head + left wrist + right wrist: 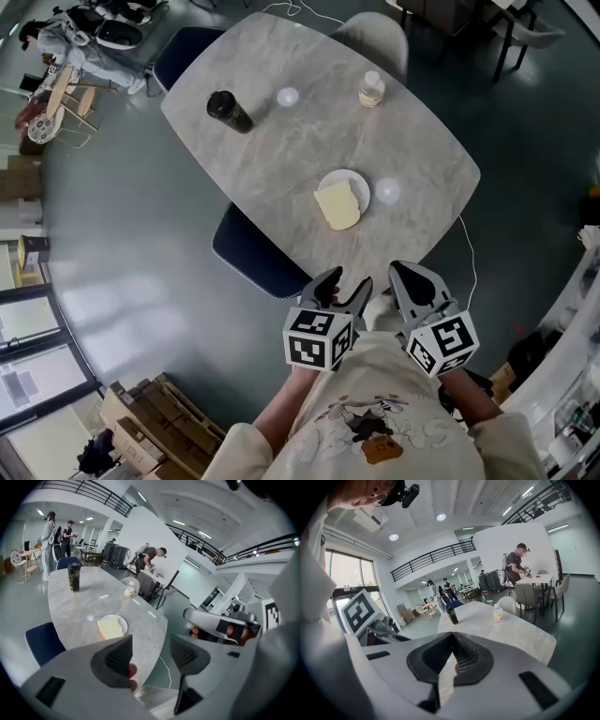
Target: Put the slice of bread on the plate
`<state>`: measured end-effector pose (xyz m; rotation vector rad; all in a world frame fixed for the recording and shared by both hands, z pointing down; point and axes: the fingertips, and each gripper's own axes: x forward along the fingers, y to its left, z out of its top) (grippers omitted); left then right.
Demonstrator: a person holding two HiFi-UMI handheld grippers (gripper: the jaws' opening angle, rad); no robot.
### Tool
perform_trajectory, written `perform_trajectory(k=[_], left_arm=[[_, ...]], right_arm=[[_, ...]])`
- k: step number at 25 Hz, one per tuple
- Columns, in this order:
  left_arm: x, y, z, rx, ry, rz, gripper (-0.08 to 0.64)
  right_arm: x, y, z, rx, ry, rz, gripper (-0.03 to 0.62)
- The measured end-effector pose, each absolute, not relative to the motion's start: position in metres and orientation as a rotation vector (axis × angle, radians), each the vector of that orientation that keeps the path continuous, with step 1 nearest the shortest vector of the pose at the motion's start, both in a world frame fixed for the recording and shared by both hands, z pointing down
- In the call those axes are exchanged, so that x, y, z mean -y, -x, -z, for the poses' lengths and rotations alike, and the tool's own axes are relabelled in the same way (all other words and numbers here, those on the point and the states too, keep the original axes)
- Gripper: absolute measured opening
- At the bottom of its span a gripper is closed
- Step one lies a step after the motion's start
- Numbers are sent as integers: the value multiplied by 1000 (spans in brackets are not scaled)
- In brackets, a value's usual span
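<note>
Both my grippers sit off the near table edge, and the bread is on the plate.
On the grey marble oval table (281, 150), a black cylindrical tumbler (228, 111) stands at the far left. A dark blue chair (255, 259) is tucked in at the near-left edge. The pale yellow square slice of bread (337, 206) lies on the small white round plate (362, 185) near the near edge, overhanging its near-left rim. A small clear bottle with a white cap (371, 90) stands at the far right. My left gripper (150, 652) has its jaws wide apart with nothing between them. My right gripper (451, 641) has its jaw tips closed together and holds nothing. Both are well apart from the plate.
</note>
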<state>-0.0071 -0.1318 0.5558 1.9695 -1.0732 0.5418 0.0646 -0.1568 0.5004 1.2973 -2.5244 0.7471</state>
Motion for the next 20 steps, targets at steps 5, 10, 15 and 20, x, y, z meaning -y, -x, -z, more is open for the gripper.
perform_trajectory(k=[5, 10, 15, 20], left_arm=[[122, -10, -538, 1056, -1957, -522, 258], [118, 8, -481, 1148, -1996, -411, 223], [116, 24, -454, 1205, -1990, -303, 221], [105, 54, -441, 1274, -1985, -240, 166]], right_arm=[[145, -81, -501, 2488, -1310, -840, 5], [137, -64, -456, 2546, -1298, -786, 5], [134, -57, -439, 2554, -1307, -861, 5], [120, -36, -423, 2591, -1306, -918, 5]])
